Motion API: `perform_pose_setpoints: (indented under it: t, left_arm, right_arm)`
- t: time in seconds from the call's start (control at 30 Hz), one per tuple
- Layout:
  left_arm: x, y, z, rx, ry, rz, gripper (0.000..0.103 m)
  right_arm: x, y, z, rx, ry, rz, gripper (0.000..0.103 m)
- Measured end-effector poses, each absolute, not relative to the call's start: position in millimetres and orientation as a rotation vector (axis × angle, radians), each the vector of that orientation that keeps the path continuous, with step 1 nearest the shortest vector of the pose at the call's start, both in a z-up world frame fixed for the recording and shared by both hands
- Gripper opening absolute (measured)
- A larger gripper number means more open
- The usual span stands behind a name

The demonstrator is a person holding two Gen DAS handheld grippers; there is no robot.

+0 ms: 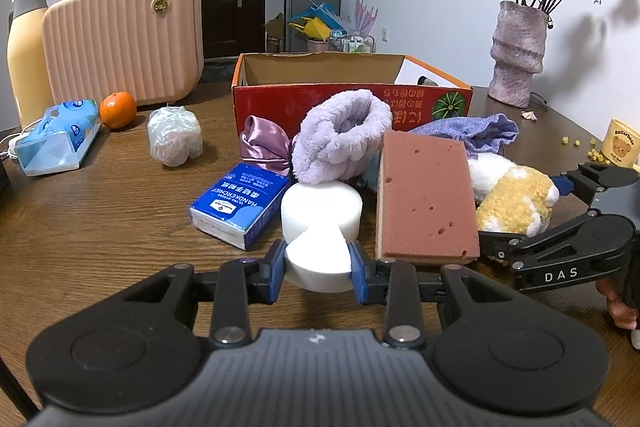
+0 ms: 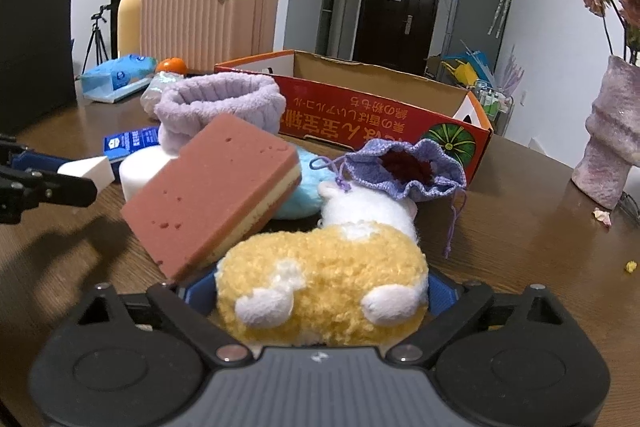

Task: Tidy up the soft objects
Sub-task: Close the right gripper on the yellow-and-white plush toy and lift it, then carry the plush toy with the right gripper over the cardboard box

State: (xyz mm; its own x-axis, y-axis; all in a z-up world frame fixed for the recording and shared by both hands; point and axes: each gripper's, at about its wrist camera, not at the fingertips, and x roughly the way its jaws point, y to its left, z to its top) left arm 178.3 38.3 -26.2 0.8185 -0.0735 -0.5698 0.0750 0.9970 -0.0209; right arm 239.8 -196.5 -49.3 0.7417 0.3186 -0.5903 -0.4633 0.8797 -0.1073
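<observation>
My left gripper (image 1: 318,261) is shut on a white wedge sponge (image 1: 316,255), just in front of a white round sponge (image 1: 322,209); the wedge also shows in the right wrist view (image 2: 86,169). My right gripper (image 2: 320,291) is shut on a yellow-and-white plush toy (image 2: 320,275), which lies at the right in the left wrist view (image 1: 514,203). A reddish-brown sponge (image 1: 426,195) leans beside it. A lilac fluffy headband (image 1: 340,133), a purple knit pouch (image 2: 404,169), a satin scrunchie (image 1: 264,145) and a light-blue plush (image 2: 304,187) lie before the open red cardboard box (image 1: 352,99).
A blue handkerchief pack (image 1: 240,205), a bagged ball (image 1: 174,139), an orange (image 1: 117,109), a tissue pack (image 1: 60,137), a pink case (image 1: 124,37) and a yellow bottle (image 1: 26,51) stand at the left. A vase (image 1: 518,53) and mug (image 1: 620,143) are at the right.
</observation>
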Motion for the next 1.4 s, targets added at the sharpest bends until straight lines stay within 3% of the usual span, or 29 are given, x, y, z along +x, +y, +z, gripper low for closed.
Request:
perform_pose_setpoints:
  t: [1.4]
  left_arm:
    - [142.3,39.6,18.2,-0.030,0.411,-0.075,0.034]
  right_arm:
    - [148.5,-211.5,19.4,-0.112,0.274,0.370,0.094]
